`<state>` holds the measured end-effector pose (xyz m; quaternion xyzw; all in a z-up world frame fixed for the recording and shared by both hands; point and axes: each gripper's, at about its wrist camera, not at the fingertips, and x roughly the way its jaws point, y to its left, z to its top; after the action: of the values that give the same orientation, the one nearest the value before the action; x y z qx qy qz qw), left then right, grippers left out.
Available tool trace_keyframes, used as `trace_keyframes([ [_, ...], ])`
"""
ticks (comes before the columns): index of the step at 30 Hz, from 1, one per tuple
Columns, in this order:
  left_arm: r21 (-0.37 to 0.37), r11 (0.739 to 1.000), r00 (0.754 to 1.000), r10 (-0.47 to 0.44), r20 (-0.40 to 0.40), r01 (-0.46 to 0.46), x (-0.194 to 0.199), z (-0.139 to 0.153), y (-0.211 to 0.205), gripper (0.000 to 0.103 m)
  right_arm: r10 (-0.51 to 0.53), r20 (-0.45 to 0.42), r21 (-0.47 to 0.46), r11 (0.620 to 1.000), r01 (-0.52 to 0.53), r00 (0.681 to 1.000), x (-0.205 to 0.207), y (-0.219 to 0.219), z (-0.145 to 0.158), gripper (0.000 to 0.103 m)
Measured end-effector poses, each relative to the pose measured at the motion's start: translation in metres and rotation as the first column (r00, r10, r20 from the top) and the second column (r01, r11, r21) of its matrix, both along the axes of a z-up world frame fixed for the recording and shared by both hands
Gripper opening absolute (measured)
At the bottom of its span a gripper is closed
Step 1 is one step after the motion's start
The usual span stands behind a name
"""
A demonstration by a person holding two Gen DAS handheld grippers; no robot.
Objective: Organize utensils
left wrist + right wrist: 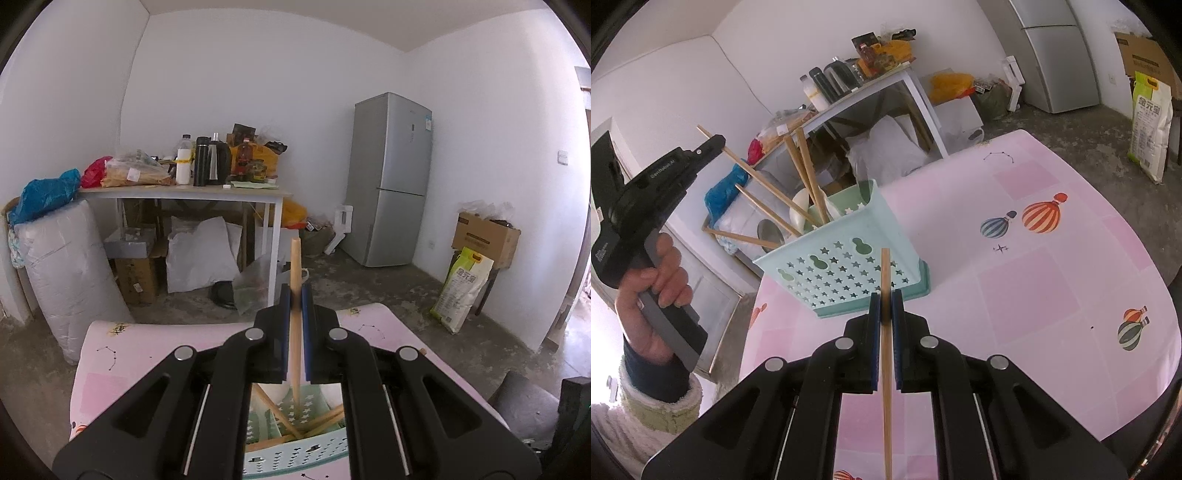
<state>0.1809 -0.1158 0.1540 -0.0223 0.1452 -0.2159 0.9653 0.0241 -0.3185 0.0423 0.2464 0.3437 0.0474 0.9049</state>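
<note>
Pinching chopstick upright between pads, right claw before basket.

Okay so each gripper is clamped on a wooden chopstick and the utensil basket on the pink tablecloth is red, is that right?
Not quite: the utensil basket is pale turquoise with star cut-outs, not red, as the right wrist view shows. The rest holds: the left gripper and the right gripper are each clamped on a wooden chopstick, over the pink tablecloth.

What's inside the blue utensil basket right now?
In the blue basket: several wooden chopsticks leaning out, white spoons and a metal spoon. The left gripper holds one chopstick angled into it. The basket wall hides the lower ends and the bottom.
</note>
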Motion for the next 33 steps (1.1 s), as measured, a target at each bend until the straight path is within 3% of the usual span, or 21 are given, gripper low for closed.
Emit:
trace_keyframes([
  [2, -0.005, 1.000, 1.000, 0.005, 0.006, -0.005, -0.003, 0.000, 0.003, 0.009, -0.001, -0.001, 0.000, 1.000, 0.001, 1.000, 0.000, 0.000, 0.000, 0.006],
  [4, -0.005, 1.000, 1.000, 0.011, 0.022, -0.011, -0.008, 0.001, 0.005, 0.022, -0.001, -0.001, 0.001, 1.000, 0.001, 1.000, 0.000, 0.000, -0.001, 0.006],
  [19, 0.024, 1.000, 0.999, 0.007, 0.041, -0.008, -0.054, 0.004, 0.029, 0.067, -0.002, 0.006, -0.012, 1.000, 0.002, 1.000, -0.003, 0.009, 0.000, 0.006],
  [25, 0.050, 0.999, 1.000, 0.017, 0.019, -0.018, -0.073, -0.007, 0.047, 0.079, -0.001, 0.013, -0.017, 1.000, 0.001, 1.000, -0.003, 0.012, 0.004, 0.006],
  [33, 0.078, 0.996, 0.996, 0.044, -0.082, -0.037, -0.075, -0.040, 0.068, 0.083, 0.001, 0.026, -0.026, 1.000, 0.000, 1.000, -0.003, 0.017, 0.009, 0.006],
])
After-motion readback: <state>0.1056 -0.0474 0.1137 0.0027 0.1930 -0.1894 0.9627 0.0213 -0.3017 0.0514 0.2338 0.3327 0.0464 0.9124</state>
